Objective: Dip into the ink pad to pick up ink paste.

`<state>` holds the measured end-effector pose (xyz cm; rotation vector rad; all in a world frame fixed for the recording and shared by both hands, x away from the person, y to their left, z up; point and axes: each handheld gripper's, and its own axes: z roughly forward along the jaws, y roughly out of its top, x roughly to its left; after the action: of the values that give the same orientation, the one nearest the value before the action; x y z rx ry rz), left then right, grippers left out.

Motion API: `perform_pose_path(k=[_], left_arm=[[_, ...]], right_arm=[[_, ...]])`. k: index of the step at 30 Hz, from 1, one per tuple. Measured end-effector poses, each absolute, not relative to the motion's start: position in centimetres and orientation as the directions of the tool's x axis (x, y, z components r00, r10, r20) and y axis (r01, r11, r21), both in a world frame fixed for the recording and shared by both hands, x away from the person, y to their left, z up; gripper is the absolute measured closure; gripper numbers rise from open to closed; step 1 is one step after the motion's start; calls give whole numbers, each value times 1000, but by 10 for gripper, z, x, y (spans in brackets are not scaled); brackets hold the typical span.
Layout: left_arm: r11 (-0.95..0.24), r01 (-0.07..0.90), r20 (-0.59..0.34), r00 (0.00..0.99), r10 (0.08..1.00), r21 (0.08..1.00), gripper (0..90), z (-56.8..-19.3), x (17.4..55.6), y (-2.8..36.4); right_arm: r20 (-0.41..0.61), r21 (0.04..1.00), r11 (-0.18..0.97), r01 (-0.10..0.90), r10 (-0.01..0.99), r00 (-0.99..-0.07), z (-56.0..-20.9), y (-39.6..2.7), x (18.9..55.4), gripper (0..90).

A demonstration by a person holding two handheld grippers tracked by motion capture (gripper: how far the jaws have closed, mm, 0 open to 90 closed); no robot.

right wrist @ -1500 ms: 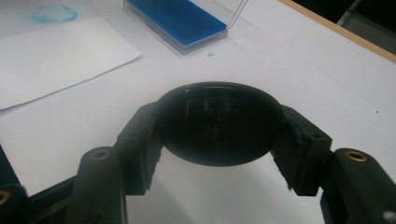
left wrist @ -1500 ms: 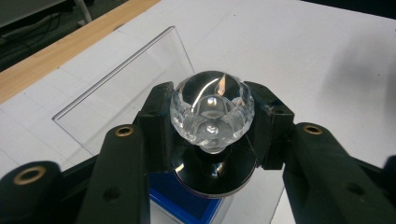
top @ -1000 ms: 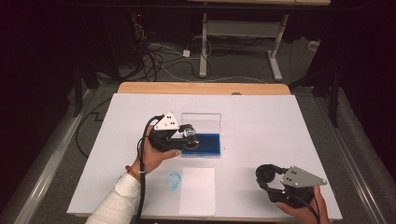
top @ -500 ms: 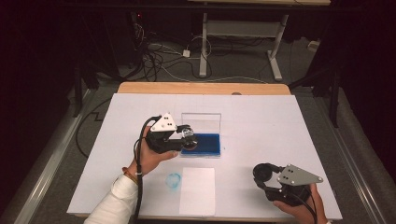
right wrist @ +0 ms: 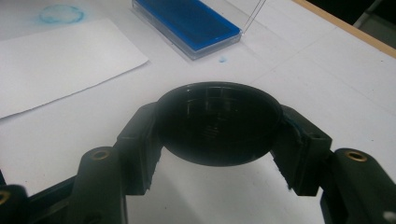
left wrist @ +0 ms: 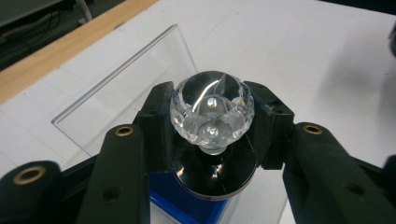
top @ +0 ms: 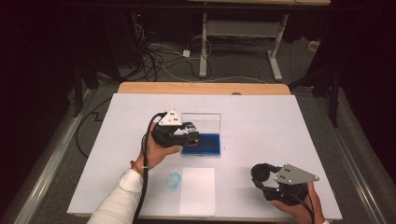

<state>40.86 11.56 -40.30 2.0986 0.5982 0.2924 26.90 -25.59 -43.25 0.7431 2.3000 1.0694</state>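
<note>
Left gripper view: the left gripper [left wrist: 212,140] is pinched on a faceted clear-glass knob stamp [left wrist: 212,112], the black jaws clamped on either side of the knob, with its round black base [left wrist: 215,175] hanging just over the blue ink pad [left wrist: 187,205]. Behind it the clear hinged lid [left wrist: 126,93] of the pad case stands upright. From the high view, the case [top: 201,136] sits near the middle of the tabletop [top: 280,126], slightly toward the left edge. Nearer the front edge a white paper sheet [top: 197,190] lies flat, with a faint blue ring print [top: 173,179] just beside its left side.

Right gripper view: the right gripper [right wrist: 219,126] is closed on a round black cap [right wrist: 219,123], held above the front right corner.

Judgement: inking is in hand. The base should be lowered flat and square onto the pad, pressed evenly, and lifted straight, clear of the lid.

No brand, label or writing can be read.
</note>
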Motion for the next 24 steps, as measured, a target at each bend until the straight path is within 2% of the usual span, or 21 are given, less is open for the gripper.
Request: perform_pose_path(k=[12, 24], left_arm=[[-493, 367, -47, 835, 548, 789, 545, -442, 429, 113], [-473, 371, -64, 835, 547, 799, 544, -447, 428, 111]], right_arm=[[-194, 796, 541, 273, 654, -731, -434, -257, 270, 385], [-200, 791, 549, 270, 650, -733, -434, -256, 270, 385]])
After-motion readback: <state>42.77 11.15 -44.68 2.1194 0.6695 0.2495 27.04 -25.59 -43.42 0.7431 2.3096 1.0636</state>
